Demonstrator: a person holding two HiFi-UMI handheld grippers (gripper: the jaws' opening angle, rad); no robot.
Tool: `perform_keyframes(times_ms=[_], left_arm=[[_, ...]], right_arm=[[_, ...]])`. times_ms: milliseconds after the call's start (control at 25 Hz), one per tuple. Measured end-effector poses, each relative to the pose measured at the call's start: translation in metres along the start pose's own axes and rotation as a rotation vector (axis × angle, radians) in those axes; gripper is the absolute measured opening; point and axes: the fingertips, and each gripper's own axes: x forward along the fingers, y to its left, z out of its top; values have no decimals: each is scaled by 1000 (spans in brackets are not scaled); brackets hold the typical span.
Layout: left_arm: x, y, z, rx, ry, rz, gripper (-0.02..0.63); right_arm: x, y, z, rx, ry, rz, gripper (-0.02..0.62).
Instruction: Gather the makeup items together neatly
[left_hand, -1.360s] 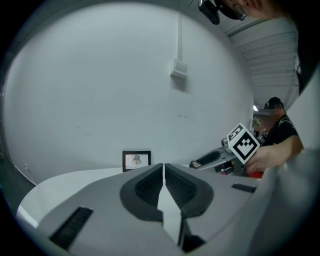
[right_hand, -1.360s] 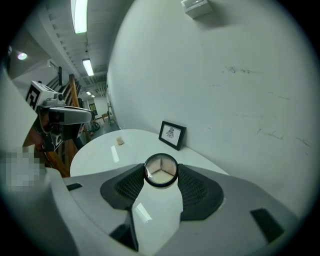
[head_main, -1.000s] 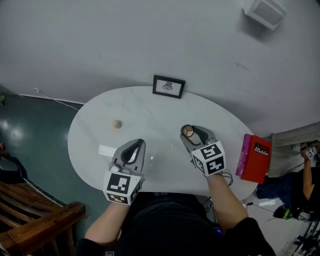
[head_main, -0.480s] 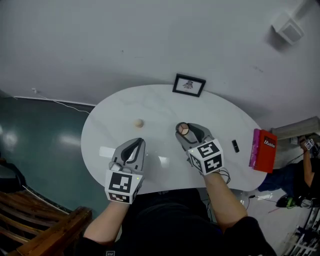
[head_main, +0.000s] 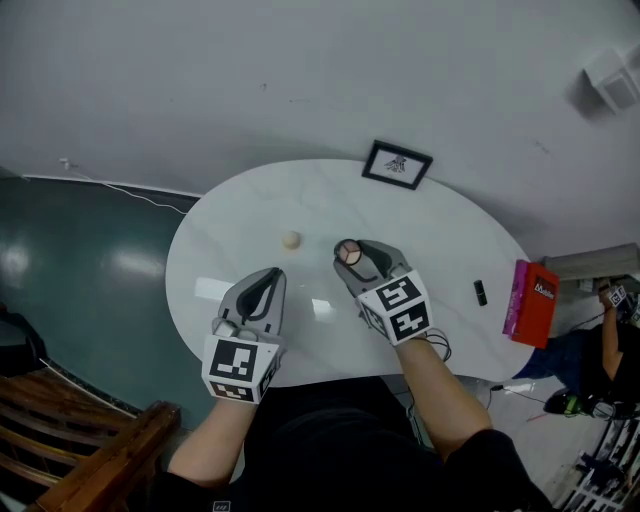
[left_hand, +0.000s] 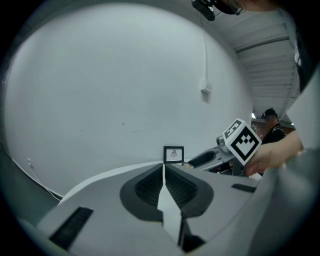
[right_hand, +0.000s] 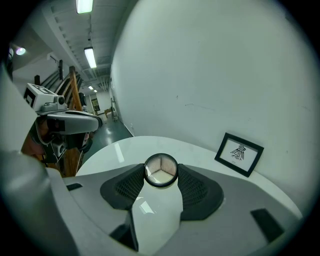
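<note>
A round compact (head_main: 347, 253) with a black rim and pink-beige pans sits between the pads of my right gripper (head_main: 350, 256), which is shut on it above the middle of the white oval table (head_main: 440, 235). In the right gripper view the compact (right_hand: 160, 169) fills the gap between the jaws. A small beige sponge ball (head_main: 291, 240) lies on the table just left of the compact. My left gripper (head_main: 271, 277) hovers near the table's front left, shut with nothing in it; its pads (left_hand: 172, 186) meet. A small black item (head_main: 481, 292) lies at the right.
A black picture frame (head_main: 397, 164) stands at the table's far edge against the white wall. A red box (head_main: 530, 302) stands off the table's right end. A wooden chair (head_main: 70, 450) is at the lower left. A person (head_main: 610, 350) sits at the far right.
Both grippers have moved left across the table. The right one has carried the compact close to the beige ball. The left gripper, still shut, now sits in front of and left of the ball.
</note>
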Motion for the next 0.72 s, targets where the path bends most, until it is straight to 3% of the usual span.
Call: perform_keyframes(times_ms=[360, 720], left_arm=[[15, 22, -16, -40, 37, 59, 23], [37, 23, -38, -58, 77, 62, 23]], right_arm=[[52, -7, -28, -17, 64, 55, 217], [93, -19, -54, -7, 102, 85, 217]])
